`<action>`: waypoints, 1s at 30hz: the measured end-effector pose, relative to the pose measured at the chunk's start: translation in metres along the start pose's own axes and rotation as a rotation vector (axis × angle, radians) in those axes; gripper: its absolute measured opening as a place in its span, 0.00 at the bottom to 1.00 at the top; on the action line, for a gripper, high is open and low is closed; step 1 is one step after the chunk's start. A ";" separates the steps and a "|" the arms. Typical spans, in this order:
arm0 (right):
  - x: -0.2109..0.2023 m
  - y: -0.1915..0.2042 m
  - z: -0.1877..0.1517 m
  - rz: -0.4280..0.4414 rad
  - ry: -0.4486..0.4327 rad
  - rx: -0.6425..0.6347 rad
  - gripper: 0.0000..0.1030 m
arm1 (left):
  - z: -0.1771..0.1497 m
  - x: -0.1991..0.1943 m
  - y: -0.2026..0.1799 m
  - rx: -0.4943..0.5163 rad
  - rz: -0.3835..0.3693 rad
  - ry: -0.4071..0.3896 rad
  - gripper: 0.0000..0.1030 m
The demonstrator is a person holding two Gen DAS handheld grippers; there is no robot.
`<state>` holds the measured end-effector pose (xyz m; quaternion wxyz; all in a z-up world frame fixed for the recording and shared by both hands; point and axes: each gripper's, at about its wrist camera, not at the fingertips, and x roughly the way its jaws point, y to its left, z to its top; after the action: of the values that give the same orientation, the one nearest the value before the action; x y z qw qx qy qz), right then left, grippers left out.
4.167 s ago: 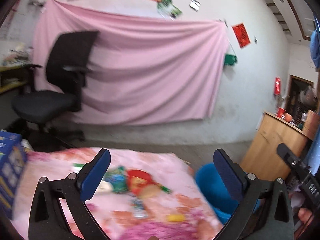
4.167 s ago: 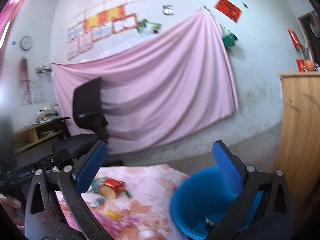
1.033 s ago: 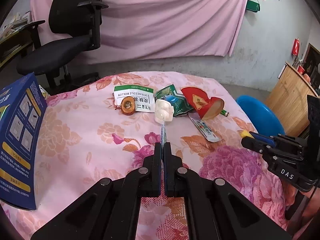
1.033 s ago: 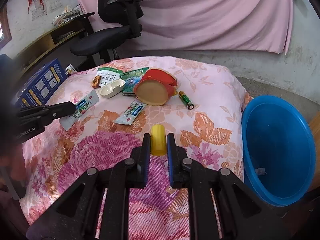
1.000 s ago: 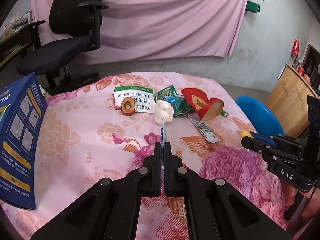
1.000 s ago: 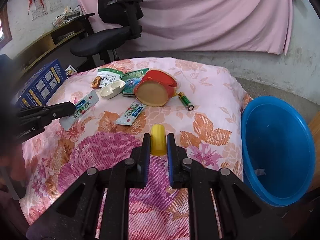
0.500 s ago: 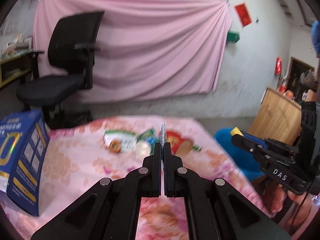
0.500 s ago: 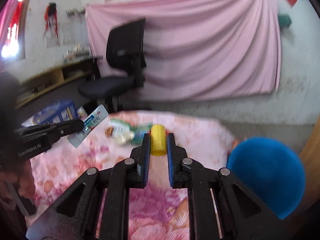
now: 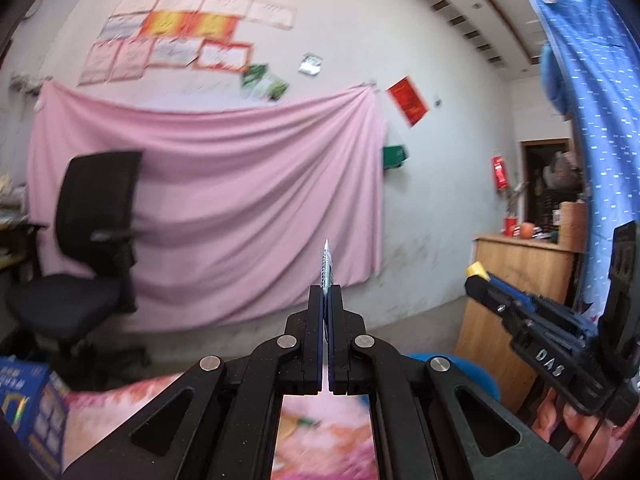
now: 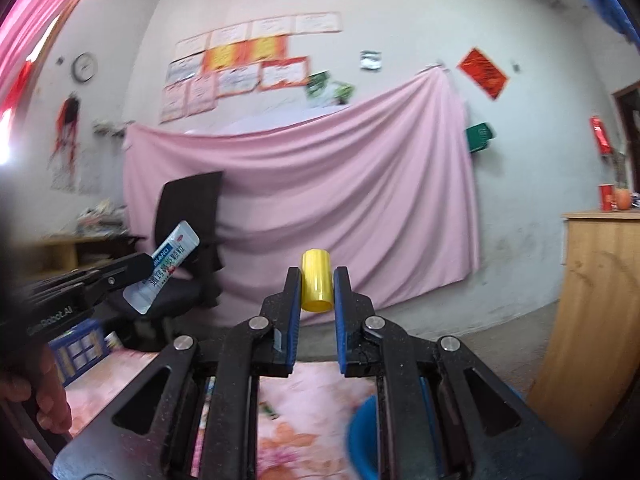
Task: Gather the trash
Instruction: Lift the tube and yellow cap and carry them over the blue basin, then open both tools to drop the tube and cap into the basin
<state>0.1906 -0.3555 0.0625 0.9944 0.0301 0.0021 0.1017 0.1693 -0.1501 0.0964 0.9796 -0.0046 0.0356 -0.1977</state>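
Note:
My left gripper (image 9: 326,290) is shut on a flat white-and-blue sachet (image 9: 327,266), seen edge-on and raised high above the bed. The same sachet (image 10: 162,268) shows its printed face in the right wrist view, held by the left gripper (image 10: 138,270). A small yellow cylinder (image 10: 316,286) is clamped in my right gripper (image 10: 316,280), which is shut on it and also lifted. From the left wrist view the right gripper (image 9: 478,280) appears at the right with the yellow cylinder (image 9: 476,270) at its tip. A blue bin (image 10: 362,436) sits low at the right, mostly hidden.
The pink floral bed cover (image 9: 324,436) lies below both grippers. A black office chair (image 9: 84,248) stands at the left before a pink wall drape (image 9: 224,200). A blue box (image 9: 28,404) rests at the bed's left edge. A wooden cabinet (image 10: 600,304) stands at the right.
Both grippers closed on their items, then rose and tilted upward from the bed, so the remaining trash on the cover has dropped out of view. Grips are unchanged over the last second.

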 end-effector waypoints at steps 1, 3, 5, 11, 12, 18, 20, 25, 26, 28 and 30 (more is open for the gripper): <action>-0.001 -0.009 0.002 -0.021 -0.003 0.018 0.38 | 0.003 0.004 -0.009 0.011 -0.018 -0.012 0.00; -0.002 -0.023 0.003 -0.050 0.004 0.051 0.38 | 0.006 0.014 -0.023 0.027 -0.054 -0.024 0.00; -0.001 -0.038 0.002 -0.083 0.027 0.080 0.38 | 0.007 0.027 -0.039 0.043 -0.090 -0.026 0.00; 0.006 -0.084 -0.008 -0.142 0.113 0.172 0.38 | 0.003 0.070 -0.078 0.047 -0.176 0.034 0.00; 0.007 -0.089 -0.012 -0.153 0.134 0.175 0.38 | 0.001 0.078 -0.085 0.046 -0.185 0.055 0.00; 0.012 -0.112 -0.033 -0.192 0.271 0.174 0.38 | -0.011 0.120 -0.102 -0.015 -0.242 0.200 0.00; 0.016 -0.120 -0.040 -0.192 0.309 0.198 0.38 | -0.014 0.134 -0.105 -0.043 -0.245 0.259 0.00; 0.028 -0.130 -0.053 -0.183 0.378 0.257 0.38 | -0.021 0.164 -0.111 -0.087 -0.244 0.402 0.00; 0.031 -0.130 -0.055 -0.182 0.392 0.260 0.38 | -0.022 0.167 -0.112 -0.092 -0.241 0.417 0.00; 0.035 -0.132 -0.060 -0.182 0.410 0.265 0.38 | -0.025 0.176 -0.113 -0.106 -0.240 0.458 0.00; 0.038 -0.134 -0.063 -0.183 0.421 0.270 0.38 | -0.029 0.184 -0.113 -0.119 -0.229 0.492 0.00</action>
<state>0.2547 -0.4751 -0.0086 0.9640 0.1406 0.2252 0.0143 0.2929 -0.3259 0.0580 0.9108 -0.0179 0.2831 -0.3000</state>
